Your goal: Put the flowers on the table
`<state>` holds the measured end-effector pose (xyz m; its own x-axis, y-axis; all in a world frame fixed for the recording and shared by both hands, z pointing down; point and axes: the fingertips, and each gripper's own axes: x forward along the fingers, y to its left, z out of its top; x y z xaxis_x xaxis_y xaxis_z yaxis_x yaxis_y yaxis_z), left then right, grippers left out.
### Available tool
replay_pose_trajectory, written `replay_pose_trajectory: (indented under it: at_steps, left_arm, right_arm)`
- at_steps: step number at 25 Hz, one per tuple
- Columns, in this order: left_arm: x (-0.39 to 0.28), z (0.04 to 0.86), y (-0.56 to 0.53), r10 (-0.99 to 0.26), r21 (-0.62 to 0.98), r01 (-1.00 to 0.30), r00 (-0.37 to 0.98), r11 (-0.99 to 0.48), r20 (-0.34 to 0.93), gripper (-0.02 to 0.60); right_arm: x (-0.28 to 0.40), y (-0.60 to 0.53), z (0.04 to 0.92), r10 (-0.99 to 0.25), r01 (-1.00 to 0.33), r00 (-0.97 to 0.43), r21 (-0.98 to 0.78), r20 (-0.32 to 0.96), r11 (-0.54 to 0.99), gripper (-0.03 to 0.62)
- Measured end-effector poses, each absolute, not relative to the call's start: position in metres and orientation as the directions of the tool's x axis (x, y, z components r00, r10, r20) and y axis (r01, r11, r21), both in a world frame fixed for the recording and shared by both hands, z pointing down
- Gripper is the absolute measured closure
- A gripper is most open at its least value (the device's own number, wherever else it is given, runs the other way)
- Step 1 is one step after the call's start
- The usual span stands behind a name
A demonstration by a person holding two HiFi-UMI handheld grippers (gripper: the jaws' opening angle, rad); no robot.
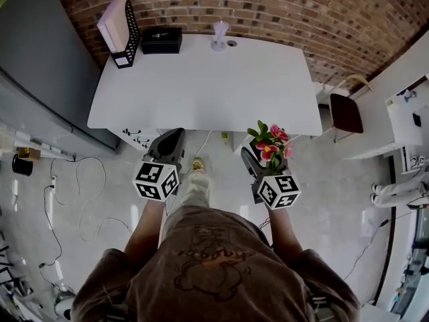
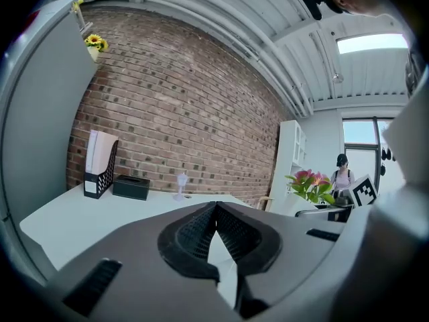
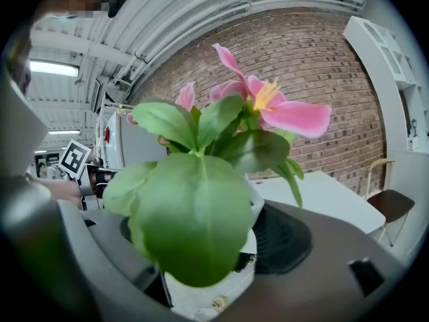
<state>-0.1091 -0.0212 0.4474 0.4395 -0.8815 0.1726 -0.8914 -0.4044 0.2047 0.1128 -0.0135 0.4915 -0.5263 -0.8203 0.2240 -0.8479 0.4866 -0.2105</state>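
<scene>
Right gripper [image 1: 258, 166]: jaws clamped on the white pot [image 3: 201, 290] of the flowers [image 1: 269, 143], held upright, off the near edge of the table [image 1: 201, 92] and not yet over it. Left gripper [image 2: 216, 210]: jaws pressed together, nothing between them. Step in hand, by my judgement: carry to the table. I should keep the pot level, clear the near edge, and choose the bare middle, well apart from the file holder [image 1: 120, 32], black box [image 1: 161, 40] and glass vase [image 1: 220, 35] at the back. Release only once the base sits flat.

White table [image 1: 201, 92] carries file holder [image 1: 119, 35], black box [image 1: 161, 40], clear glass [image 1: 219, 35].
</scene>
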Motion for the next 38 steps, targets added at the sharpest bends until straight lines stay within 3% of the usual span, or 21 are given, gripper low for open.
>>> replay_pose_trajectory:
  at_steps: [26,38]
  left_arm:
    - [-0.109,0.452,-0.265,-0.808,0.229,-0.835,0.545,-0.500,0.222,0.560]
    - [-0.097,0.460,-0.325,-0.764,0.252,-0.799,0.599,-0.546,0.242,0.560]
  right_arm:
    - [0.102,-0.238,0.491,-0.857,-0.892,-0.443,-0.223,0.262,0.393,0.233]
    - [0.104,-0.297,0.490,-0.873,-0.913,-0.401,-0.199,0.278,0.356,0.233]
